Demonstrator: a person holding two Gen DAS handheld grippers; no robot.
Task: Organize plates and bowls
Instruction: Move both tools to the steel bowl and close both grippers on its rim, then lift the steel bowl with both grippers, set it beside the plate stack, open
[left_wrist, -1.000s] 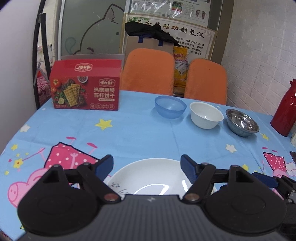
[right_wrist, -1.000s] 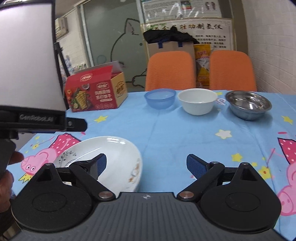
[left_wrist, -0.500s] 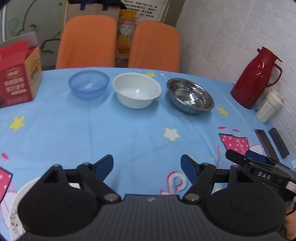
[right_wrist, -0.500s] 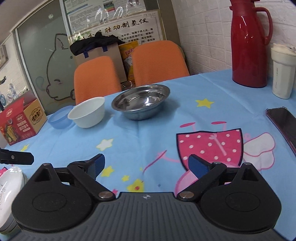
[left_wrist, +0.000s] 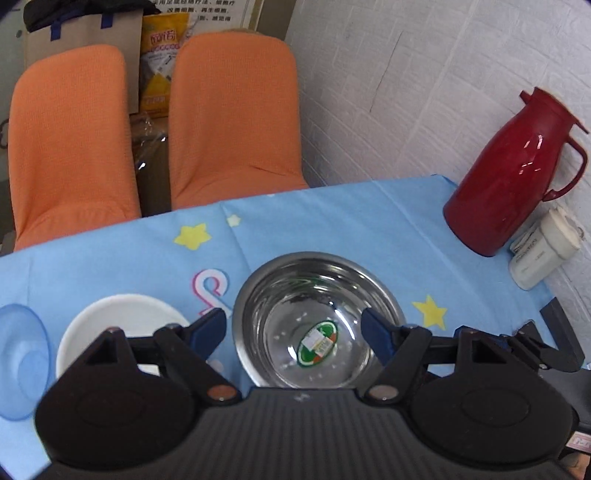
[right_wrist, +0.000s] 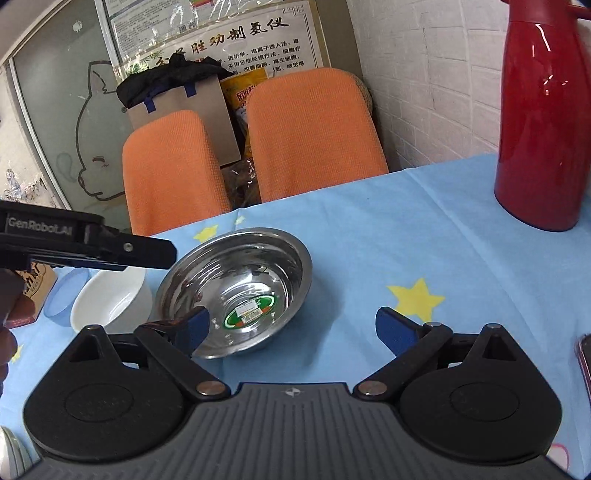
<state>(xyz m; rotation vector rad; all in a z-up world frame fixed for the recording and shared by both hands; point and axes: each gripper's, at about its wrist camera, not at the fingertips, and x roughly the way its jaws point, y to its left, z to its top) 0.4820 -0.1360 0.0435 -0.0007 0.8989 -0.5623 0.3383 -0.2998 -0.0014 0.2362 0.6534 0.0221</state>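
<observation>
**Both claws held open around the steel bowl**

A steel bowl (left_wrist: 314, 317) is seen upright on the bench (left_wrist: 332, 221), which is covered by a blue cloth printed with yellow stars. A green and white sticker (left_wrist: 317, 343) is stuck to the inside of its bottom. In the left wrist view the left claw (left_wrist: 293, 330) is held with its jaws apart, the bowl framed between the two blue pads (left_wrist: 210, 326); whether either pad touches the rim cannot be told, and nothing is gripped.

Just beside the steel bowl, on its left in this view, a white bowl (left_wrist: 122, 317) is set, and past that a clear blue bowl (left_wrist: 20, 354) — the three form a row.

In the right wrist view the right claw (right_wrist: 293, 328) is likewise spread wide and empty. Its left pad (right_wrist: 194, 328) lies in front of the near rim of the steel bowl (right_wrist: 236, 288), while the other pad is over bare cloth well to the right. The body of the left claw (right_wrist: 85, 243) reaches in from the left above the white bowl (right_wrist: 110, 299), and part of a hand (right_wrist: 11, 310) is seen at the left edge.

A red jug (right_wrist: 543, 122) stands near the white brick wall, well apart from the bowls, with a pale cup (left_wrist: 543, 251) just beside it. Two orange chairs (left_wrist: 232, 110) are drawn up at the far side of the bench.
</observation>
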